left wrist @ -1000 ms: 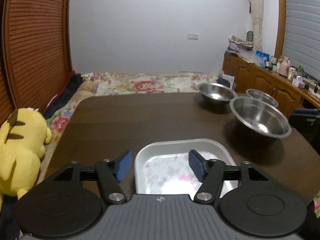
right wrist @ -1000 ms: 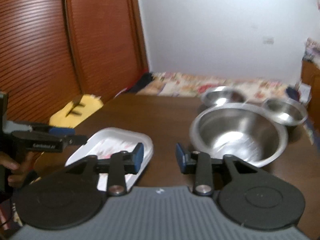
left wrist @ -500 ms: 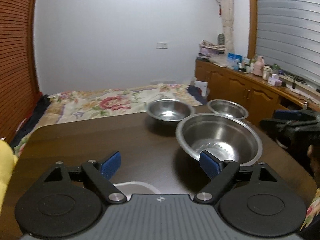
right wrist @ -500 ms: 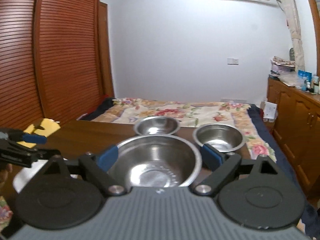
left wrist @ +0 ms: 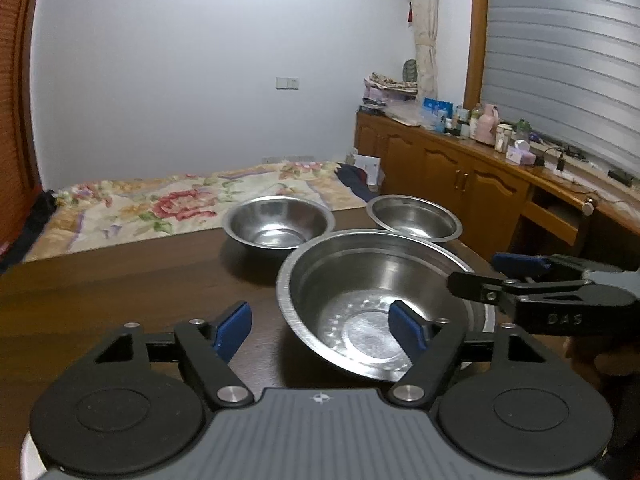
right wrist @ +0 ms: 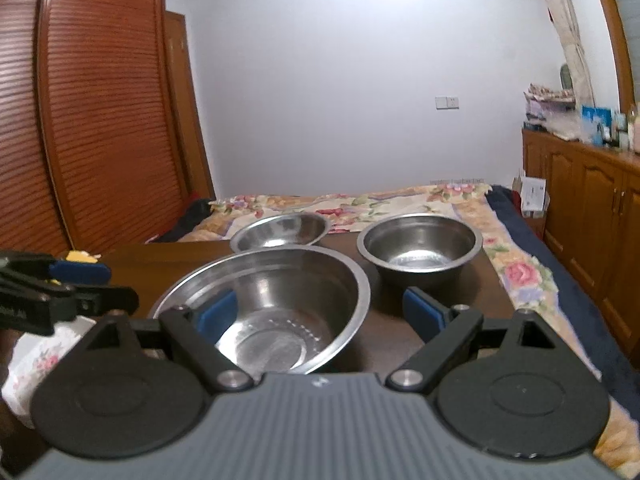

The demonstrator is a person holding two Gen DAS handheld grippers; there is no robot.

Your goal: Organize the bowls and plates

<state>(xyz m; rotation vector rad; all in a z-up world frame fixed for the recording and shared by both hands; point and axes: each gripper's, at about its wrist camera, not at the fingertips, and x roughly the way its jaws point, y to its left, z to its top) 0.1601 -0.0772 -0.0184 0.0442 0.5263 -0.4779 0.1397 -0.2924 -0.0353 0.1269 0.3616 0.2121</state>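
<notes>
A large steel bowl (left wrist: 372,300) (right wrist: 276,292) stands on the dark wooden table (left wrist: 120,288). Two smaller steel bowls sit behind it, one (left wrist: 280,222) (right wrist: 280,228) to the left and one (left wrist: 414,216) (right wrist: 420,240) to the right. My left gripper (left wrist: 320,328) straddles the big bowl's near-left rim, one pad inside and one outside; its jaws are closing and the pads do not press on the rim. My right gripper (right wrist: 320,314) straddles the right rim the same way, open wide. Each gripper shows in the other's view: right gripper (left wrist: 516,276), left gripper (right wrist: 68,284).
A white floral tray (right wrist: 36,356) lies at the near left of the table, its corner (left wrist: 30,460) under my left gripper. A bed with a floral cover (left wrist: 180,204) lies beyond the table's far edge. Wooden cabinets (left wrist: 460,176) run along the right and louvred doors (right wrist: 100,120) stand at the left.
Both grippers swung away from the white tray onto the large bowl. The right jaws spread much wider. The left jaws widened, then narrowed a little.
</notes>
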